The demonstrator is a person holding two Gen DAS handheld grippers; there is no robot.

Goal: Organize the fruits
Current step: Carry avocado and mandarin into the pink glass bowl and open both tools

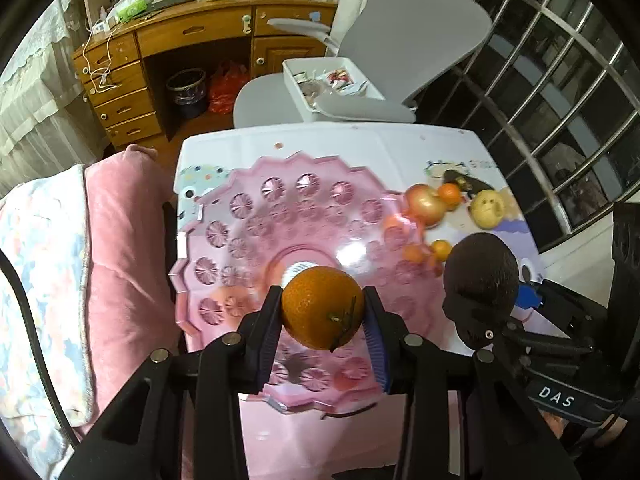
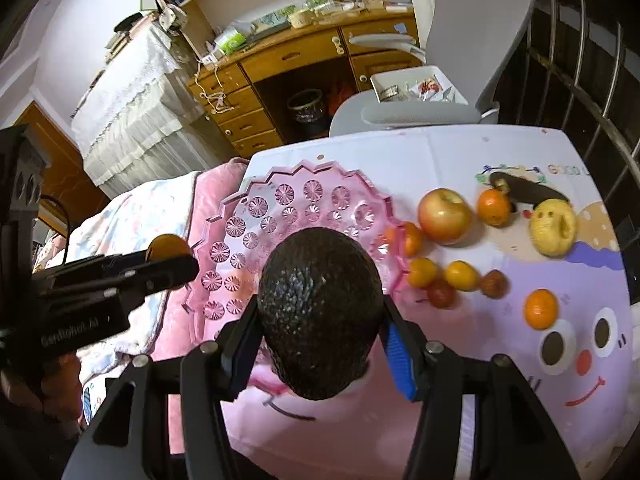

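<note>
My left gripper (image 1: 323, 314) is shut on an orange tangerine (image 1: 322, 307) with a stem, held above the middle of the pink plastic fruit plate (image 1: 256, 216). My right gripper (image 2: 320, 332) is shut on a dark bumpy avocado (image 2: 320, 308), held over the plate's (image 2: 280, 208) near right part. The avocado (image 1: 480, 276) also shows at the right of the left wrist view. On the table right of the plate lie an apple (image 2: 444, 216), several tangerines (image 2: 494, 207), two small dark red fruits (image 2: 440, 293), a yellow fruit (image 2: 554, 227) and a dark elongated fruit (image 2: 524, 190).
The table carries a white and pink cartoon cloth (image 2: 520, 360). A pink and floral quilt (image 1: 108, 248) lies left of it. A grey chair (image 2: 472, 52) with a white tray (image 2: 416, 84) stands behind, then a wooden desk (image 2: 288, 64). A barred window (image 1: 560, 80) is at the right.
</note>
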